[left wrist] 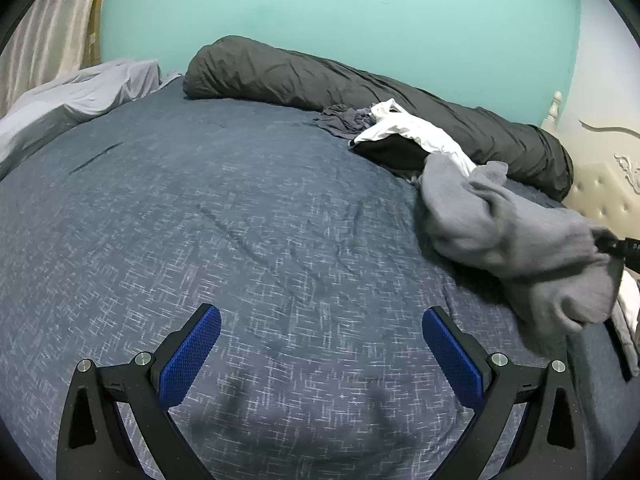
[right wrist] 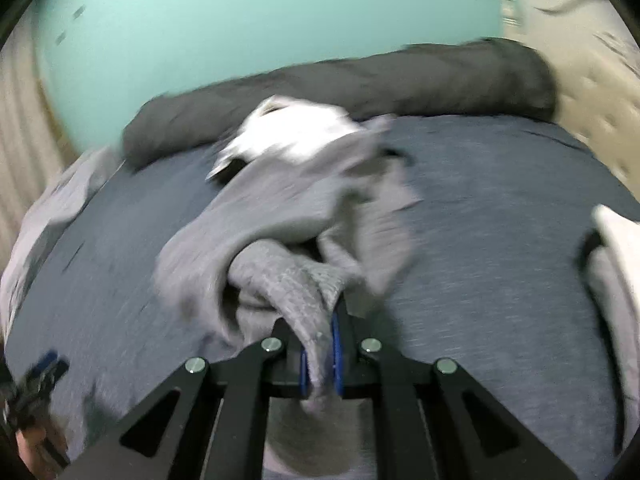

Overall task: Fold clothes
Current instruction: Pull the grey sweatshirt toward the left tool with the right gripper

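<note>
The left gripper (left wrist: pixel 321 354) hangs over the bare middle of the bed (left wrist: pixel 240 220), its blue pads (left wrist: pixel 192 356) spread wide with nothing between them. The right gripper (right wrist: pixel 320 356) has its pads pressed together on a fold of the grey sweater (right wrist: pixel 280 216), which bunches up from the blue-grey cover toward the bed's far edge. In the left wrist view the same sweater (left wrist: pixel 500 220) sits toward the bed's right edge, with the right gripper's black tip (left wrist: pixel 618 246) at its right end. Just behind it lie a white garment (left wrist: pixel 408 130), a black one (left wrist: pixel 394 152) beneath that, and a crumpled purple-grey piece (left wrist: pixel 344 120). A rolled dark duvet (left wrist: pixel 360 84) runs along the far edge against the green wall (left wrist: pixel 320 8). The right wrist view is blurred.
</note>
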`<state>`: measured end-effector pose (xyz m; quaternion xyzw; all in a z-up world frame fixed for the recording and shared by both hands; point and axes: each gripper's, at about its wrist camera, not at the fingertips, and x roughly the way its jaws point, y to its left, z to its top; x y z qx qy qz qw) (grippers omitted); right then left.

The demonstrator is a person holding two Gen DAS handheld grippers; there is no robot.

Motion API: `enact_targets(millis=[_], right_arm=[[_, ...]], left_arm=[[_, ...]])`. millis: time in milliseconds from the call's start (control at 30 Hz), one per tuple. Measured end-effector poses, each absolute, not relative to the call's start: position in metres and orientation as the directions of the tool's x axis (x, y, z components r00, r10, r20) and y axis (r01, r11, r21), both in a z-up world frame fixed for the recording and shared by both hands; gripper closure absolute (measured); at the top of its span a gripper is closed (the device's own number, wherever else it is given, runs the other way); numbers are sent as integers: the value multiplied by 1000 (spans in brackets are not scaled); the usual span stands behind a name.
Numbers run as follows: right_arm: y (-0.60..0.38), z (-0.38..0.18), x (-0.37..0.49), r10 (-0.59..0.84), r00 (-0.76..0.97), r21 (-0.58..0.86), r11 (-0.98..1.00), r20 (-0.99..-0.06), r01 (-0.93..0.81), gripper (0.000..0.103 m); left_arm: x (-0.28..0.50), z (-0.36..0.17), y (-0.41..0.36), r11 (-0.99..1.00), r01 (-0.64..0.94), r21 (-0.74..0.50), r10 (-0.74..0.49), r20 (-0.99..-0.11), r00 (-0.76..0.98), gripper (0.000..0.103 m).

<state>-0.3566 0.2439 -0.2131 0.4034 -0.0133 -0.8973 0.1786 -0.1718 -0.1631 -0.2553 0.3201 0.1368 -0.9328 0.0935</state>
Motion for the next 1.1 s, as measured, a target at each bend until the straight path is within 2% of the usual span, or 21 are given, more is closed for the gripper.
enact_targets(millis=[67,133,233,300,333,400,500,700,767,800,1100], right_arm=[[275,-213,-371,-272,-617,155,-959,-738,238,94],[292,-235,-383,-198,-572,119,-978,-796,173,93],[308,-248,-376,-164,-574,118,-986,-802,118,90],[316,-252,-368,-148,-592,118,-989,-793,89,83],[316,-250,-362,-141,-611,114,-990,-779,82,74],[318,-244,-350,-122,-648,95,-992,-752,77,71],[311,-238,-311,-158,-692,94,-987,-704,130,69],[270,-267,-280,-242,-612,55,-950,-753,308,67],[255,-280,-280,-254,-581,58,-941,-774,334,51],[249,-286,-282,-256,-568,60,-938,-782,341,49],[215,-320,-306,-212,-528,24,-940,-823,340,48]], left_arm=[[-173,-255,-159,-947,257,-191,-85,-623,-778,0],[-174,-255,-155,-950,251,-187,-83,-623,-777,0],[-178,-257,-149,-955,239,-178,-77,-628,-774,0],[-181,-258,-147,-956,234,-177,-72,-631,-773,0],[-182,-258,-146,-956,231,-178,-69,-631,-773,0],[-184,-258,-143,-958,227,-174,-69,-630,-774,0],[-187,-259,-139,-960,220,-174,-63,-633,-772,0],[-187,-259,-132,-963,210,-167,-59,-634,-771,0],[-187,-259,-132,-964,209,-165,-59,-634,-771,0],[-188,-259,-132,-964,208,-165,-58,-634,-771,0],[-189,-260,-135,-962,210,-174,-53,-636,-770,0]])
